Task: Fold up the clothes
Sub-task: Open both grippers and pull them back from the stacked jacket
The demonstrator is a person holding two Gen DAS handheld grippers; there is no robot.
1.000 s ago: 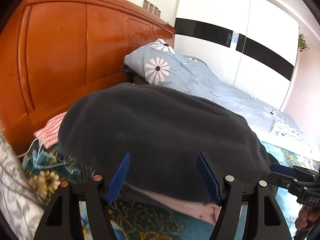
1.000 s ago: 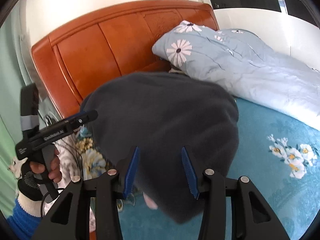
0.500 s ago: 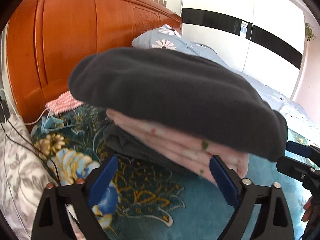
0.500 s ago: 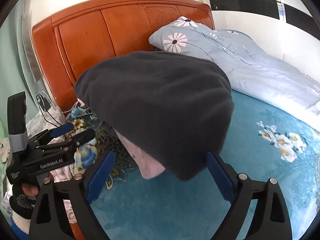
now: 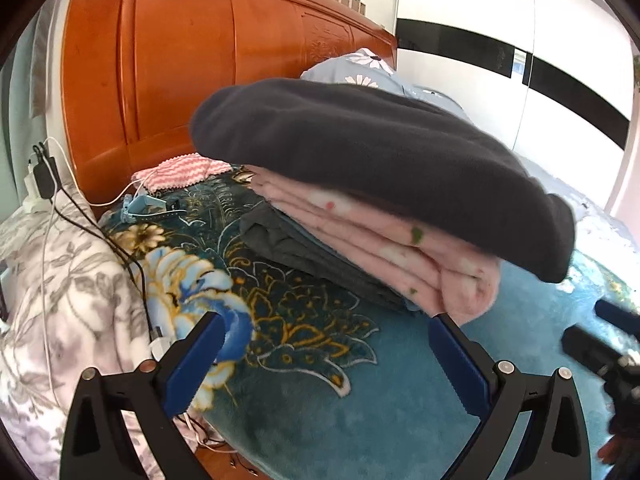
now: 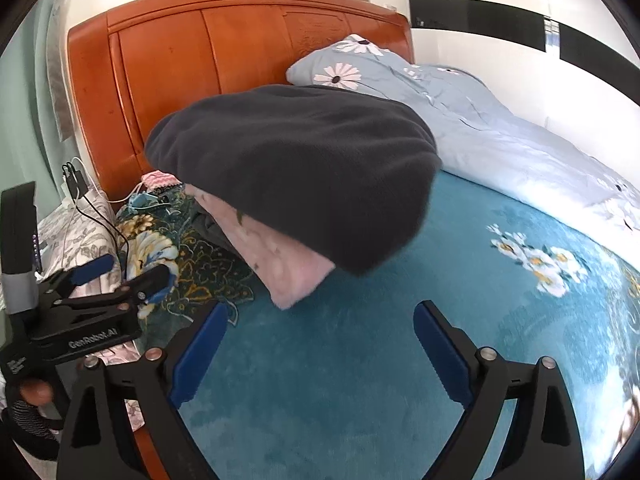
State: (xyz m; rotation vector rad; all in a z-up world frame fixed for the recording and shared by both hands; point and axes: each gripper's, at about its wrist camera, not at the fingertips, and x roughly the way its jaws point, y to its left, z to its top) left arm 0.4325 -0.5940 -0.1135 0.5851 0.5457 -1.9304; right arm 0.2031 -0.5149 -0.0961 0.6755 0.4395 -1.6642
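A folded dark grey fleece garment [image 5: 372,160] lies on top of a stack, over a folded pink garment [image 5: 384,248] and a dark grey one [image 5: 304,256] at the bottom, on the teal floral blanket [image 5: 320,380]. The stack also shows in the right wrist view [image 6: 304,172]. My left gripper [image 5: 326,356] is open and empty, just in front of the stack. My right gripper [image 6: 320,344] is open and empty, in front of the stack. The left gripper also shows in the right wrist view [image 6: 124,276].
An orange wooden headboard [image 5: 180,80] stands behind the stack. A light blue daisy quilt and pillow [image 6: 460,112] lie to the right. A grey floral pillow with chargers and cables [image 5: 60,240] is at left. A pink-white knit cloth [image 5: 184,172] lies by the headboard.
Both grippers opened, let go of the dark fleece garment and drew back from the stack. The garment now rests on top of the pink one.
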